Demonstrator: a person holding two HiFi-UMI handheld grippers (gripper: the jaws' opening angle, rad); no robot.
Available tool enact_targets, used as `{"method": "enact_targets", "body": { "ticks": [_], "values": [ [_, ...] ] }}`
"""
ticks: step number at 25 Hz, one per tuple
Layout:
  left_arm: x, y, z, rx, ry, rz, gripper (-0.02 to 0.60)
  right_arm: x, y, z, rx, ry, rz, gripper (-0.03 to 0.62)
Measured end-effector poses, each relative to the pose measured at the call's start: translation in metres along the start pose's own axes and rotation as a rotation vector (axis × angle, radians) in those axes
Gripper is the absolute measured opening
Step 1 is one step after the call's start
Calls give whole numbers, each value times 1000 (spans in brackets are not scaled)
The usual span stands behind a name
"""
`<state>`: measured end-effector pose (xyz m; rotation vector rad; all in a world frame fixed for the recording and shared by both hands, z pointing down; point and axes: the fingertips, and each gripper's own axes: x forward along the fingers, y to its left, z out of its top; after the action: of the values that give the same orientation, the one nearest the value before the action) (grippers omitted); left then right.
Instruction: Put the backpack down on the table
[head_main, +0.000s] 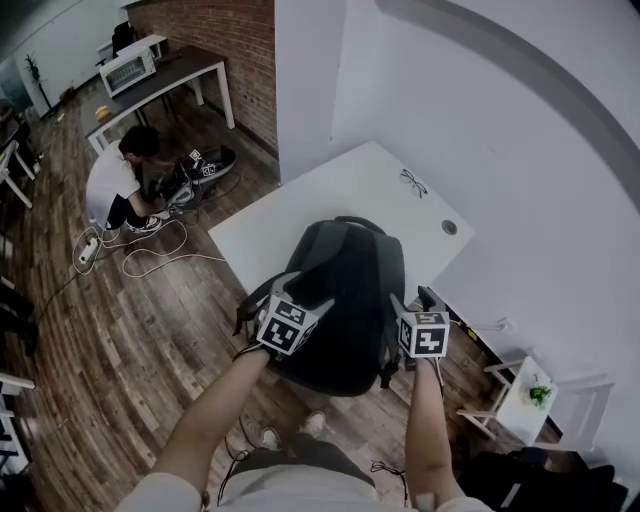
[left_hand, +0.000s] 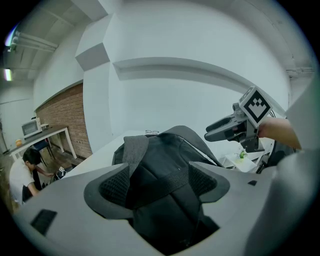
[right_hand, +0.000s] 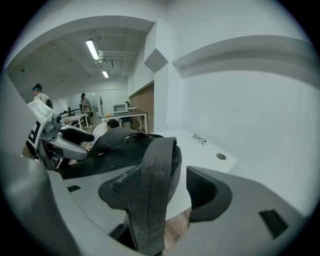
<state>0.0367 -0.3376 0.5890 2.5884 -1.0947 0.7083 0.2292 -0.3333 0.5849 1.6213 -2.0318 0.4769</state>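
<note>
A black backpack (head_main: 345, 290) lies flat on the white table (head_main: 330, 190), its lower end hanging over the near edge. My left gripper (head_main: 305, 292) is at its lower left corner. In the left gripper view the backpack (left_hand: 160, 165) and a webbing band fill the gap of the left gripper (left_hand: 160, 185), touching both pads. My right gripper (head_main: 415, 300) is at the lower right side. In the right gripper view it (right_hand: 167, 187) stands open, with a grey shoulder strap (right_hand: 152, 175) draped loosely against the left pad and a gap to the right pad.
Spectacles (head_main: 413, 182) and a round cable hole (head_main: 449, 227) are on the table's far right part. A person (head_main: 115, 185) crouches on the wood floor at the left among cables. A small white side table (head_main: 525, 400) stands at the right, against a white wall.
</note>
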Motion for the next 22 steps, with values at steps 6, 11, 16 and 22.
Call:
{"method": "enact_targets", "body": {
  "ticks": [6, 11, 16, 22],
  "values": [
    [6, -5, 4, 0, -2, 4, 368, -5, -3, 3, 10, -13, 7, 256],
    [-3, -2, 12, 5, -64, 69, 365, -14, 11, 4, 1, -31, 16, 255],
    [-23, 1, 20, -25, -85, 84, 257, -30, 24, 16, -22, -93, -12, 101],
    [-53, -1, 31, -35, -167, 149, 55, -57, 36, 28, -17, -159, -22, 54]
  ]
}}
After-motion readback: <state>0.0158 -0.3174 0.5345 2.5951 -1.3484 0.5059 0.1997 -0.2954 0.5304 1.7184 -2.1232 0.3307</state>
